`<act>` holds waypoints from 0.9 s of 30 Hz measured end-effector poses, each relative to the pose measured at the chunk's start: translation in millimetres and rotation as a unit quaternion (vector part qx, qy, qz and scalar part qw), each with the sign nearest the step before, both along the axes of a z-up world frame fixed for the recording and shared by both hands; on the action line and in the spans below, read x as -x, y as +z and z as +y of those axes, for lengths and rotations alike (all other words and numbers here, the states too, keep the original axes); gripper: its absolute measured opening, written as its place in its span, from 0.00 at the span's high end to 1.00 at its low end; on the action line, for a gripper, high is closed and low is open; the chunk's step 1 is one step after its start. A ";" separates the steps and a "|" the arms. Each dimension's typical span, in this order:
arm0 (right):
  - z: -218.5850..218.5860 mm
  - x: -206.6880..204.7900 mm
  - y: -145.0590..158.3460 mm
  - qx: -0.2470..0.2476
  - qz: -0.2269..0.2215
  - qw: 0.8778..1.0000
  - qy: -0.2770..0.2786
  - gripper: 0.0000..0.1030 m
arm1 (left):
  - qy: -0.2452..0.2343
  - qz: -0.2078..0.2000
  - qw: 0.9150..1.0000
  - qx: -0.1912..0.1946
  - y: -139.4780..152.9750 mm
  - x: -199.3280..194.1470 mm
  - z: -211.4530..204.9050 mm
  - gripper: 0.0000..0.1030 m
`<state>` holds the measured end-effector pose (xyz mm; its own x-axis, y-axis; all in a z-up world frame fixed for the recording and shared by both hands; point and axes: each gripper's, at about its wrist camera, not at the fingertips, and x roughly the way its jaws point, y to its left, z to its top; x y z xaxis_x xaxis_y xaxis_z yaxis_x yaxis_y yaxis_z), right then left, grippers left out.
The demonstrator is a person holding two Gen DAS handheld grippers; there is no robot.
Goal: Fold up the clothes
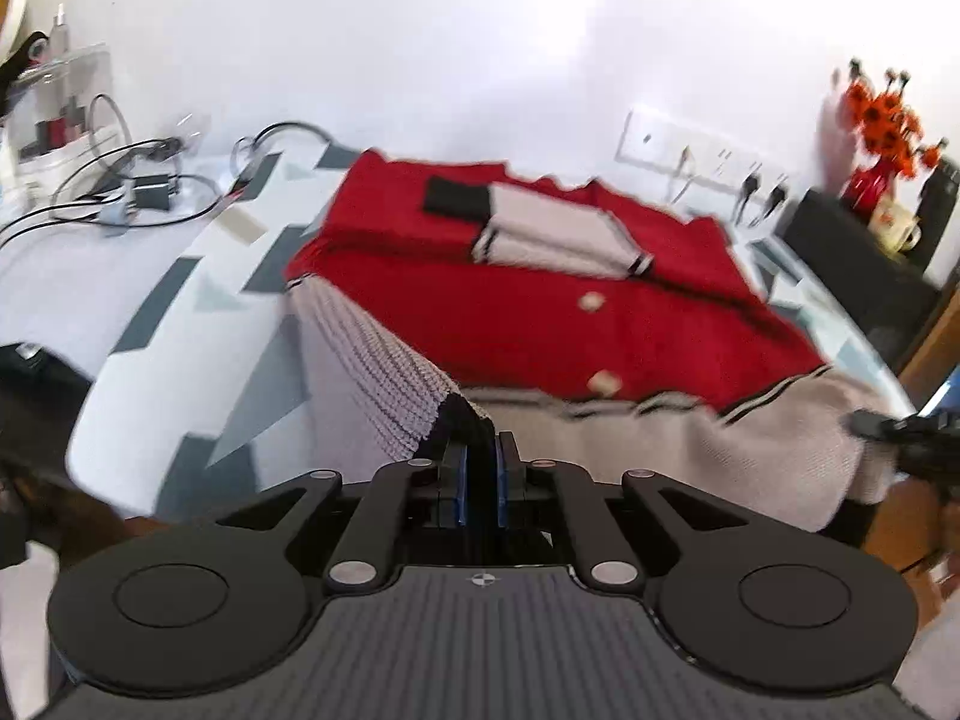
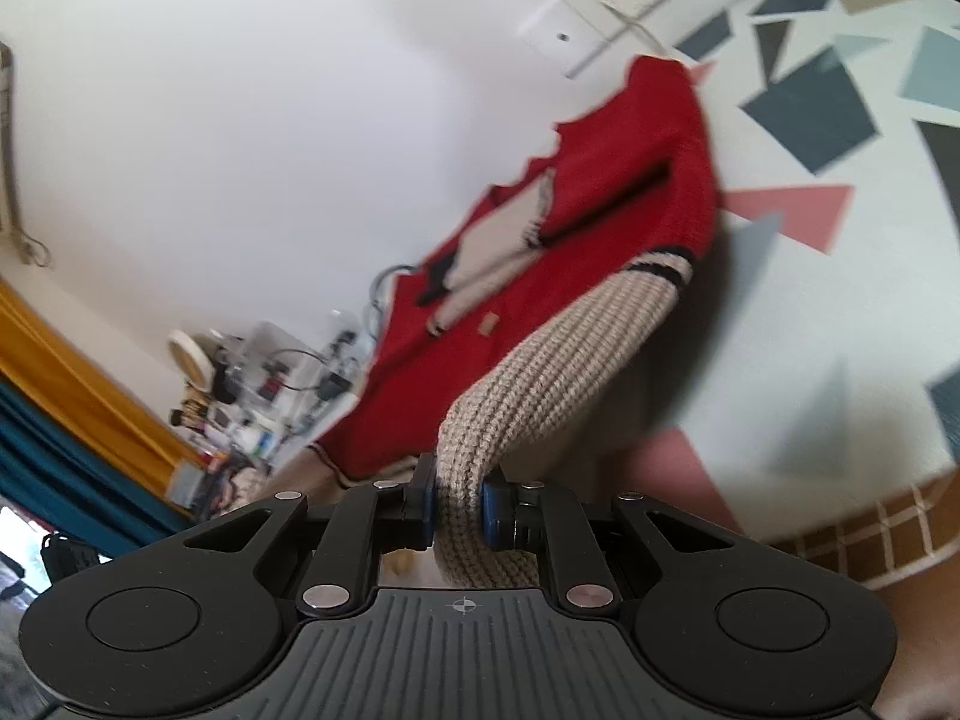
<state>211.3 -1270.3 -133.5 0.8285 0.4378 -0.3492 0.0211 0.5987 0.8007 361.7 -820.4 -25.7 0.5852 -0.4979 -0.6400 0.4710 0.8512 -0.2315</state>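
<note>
While lying on the patterned tablecloth, red cardigan is spreading flat, left gripper pinching its beige hem corner between narrow fingers, right gripper clamping the beige knit sleeve, lifted off the cloth.

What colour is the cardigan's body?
Red cardigan, with beige ribbed hem; clearest in the left wrist view.
</note>
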 end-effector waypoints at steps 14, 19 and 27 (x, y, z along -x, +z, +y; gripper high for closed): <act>-44.6 -94.4 43.6 0.013 -0.057 0.979 -0.195 0.88 | 0.036 -0.089 0.994 0.057 46.3 -145.3 -15.2 0.91; -61.6 -124.4 34.1 0.033 -0.011 0.952 -0.303 0.88 | 0.064 -0.088 0.993 0.045 20.7 -206.8 -21.5 0.91; -46.4 -143.7 -22.4 0.081 0.139 0.924 -0.348 0.49 | 0.012 -0.008 0.997 -0.075 -71.9 -253.8 -30.4 0.61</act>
<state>355.0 -1316.7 -155.9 0.7577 -0.2433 -0.6056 0.6376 0.4742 0.6072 615.5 -850.8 -97.6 0.6068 -0.3829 -0.6965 0.4527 0.8868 -0.0931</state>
